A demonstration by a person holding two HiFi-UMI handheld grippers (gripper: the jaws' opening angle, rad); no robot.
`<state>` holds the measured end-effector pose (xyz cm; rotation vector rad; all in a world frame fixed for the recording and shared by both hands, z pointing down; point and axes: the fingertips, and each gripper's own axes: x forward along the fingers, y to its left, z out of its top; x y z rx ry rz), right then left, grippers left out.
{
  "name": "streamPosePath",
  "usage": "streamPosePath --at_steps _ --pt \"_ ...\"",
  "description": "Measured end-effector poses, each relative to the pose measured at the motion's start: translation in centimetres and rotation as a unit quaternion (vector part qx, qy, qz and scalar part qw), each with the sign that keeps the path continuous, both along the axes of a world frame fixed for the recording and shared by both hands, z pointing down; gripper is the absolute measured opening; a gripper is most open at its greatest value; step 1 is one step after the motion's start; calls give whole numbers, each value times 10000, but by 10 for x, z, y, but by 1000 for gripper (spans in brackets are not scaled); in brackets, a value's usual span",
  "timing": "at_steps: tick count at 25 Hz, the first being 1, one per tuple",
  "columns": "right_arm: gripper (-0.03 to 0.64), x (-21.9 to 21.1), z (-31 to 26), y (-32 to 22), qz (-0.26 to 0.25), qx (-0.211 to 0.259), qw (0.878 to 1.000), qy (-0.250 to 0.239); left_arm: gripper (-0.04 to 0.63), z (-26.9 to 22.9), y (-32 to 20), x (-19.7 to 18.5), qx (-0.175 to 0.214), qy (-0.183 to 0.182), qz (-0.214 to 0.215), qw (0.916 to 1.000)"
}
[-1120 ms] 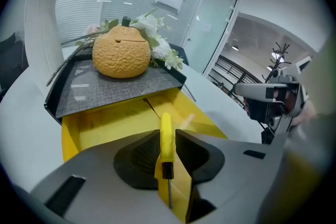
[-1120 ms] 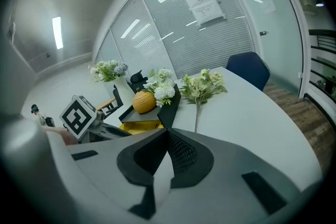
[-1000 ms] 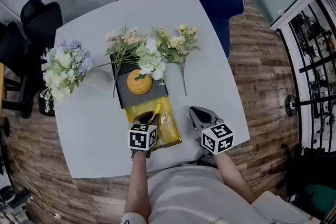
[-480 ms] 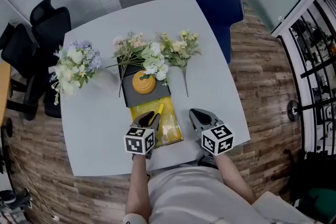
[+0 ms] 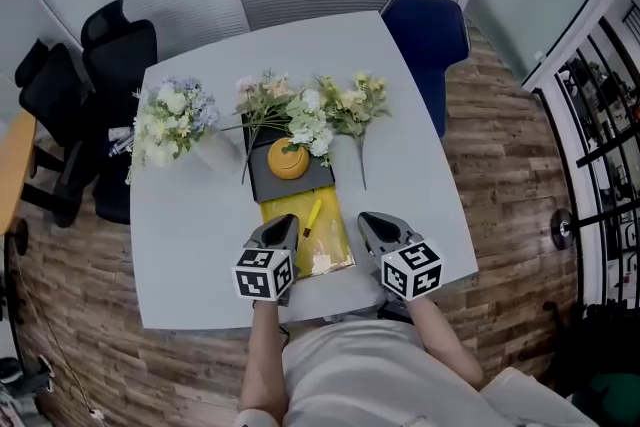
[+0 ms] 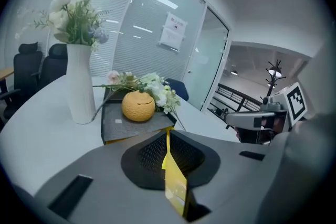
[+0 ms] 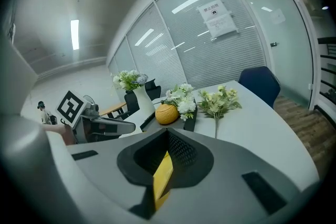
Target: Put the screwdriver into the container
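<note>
My left gripper has let go and pulled back, jaws now clenched on nothing. The right gripper is clenched empty too. The screwdriver lies inside the container at frame centre, so I judge the task done.

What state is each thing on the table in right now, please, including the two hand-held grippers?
Screwdriver: lying in the yellow container, not held.
Yellow container: open-topped, flat on the table.
Orange jar: upright on the dark box.
Vase: upright, holding a bouquet.
Loose flowers: lying on the table.
Left hand-held gripper: shut, empty.
Right hand-held gripper: shut, empty.
</note>
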<state>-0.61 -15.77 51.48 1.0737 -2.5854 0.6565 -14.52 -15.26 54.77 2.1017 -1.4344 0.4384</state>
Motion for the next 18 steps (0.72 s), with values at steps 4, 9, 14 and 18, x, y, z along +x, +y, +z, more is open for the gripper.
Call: streamPosePath --at_steps 4,9,14,18 --pt "15 -9 -10 8 -89 159 9998 -26 17 -16 6 -8 228 5 -135 9996" --pt "15 -11 -19 15 -122 270 9996 -42 11 -26 17 -11 318 -58 -197 9993" --pt "15 -11 -22 19 -162 331 9993 -35 9 -27 24 -12 321 -79 -244 9992" --pt "15 -13 -25 22 -228 350 9991 -56 8 -29 27 -11 319 -89 -253 9991"
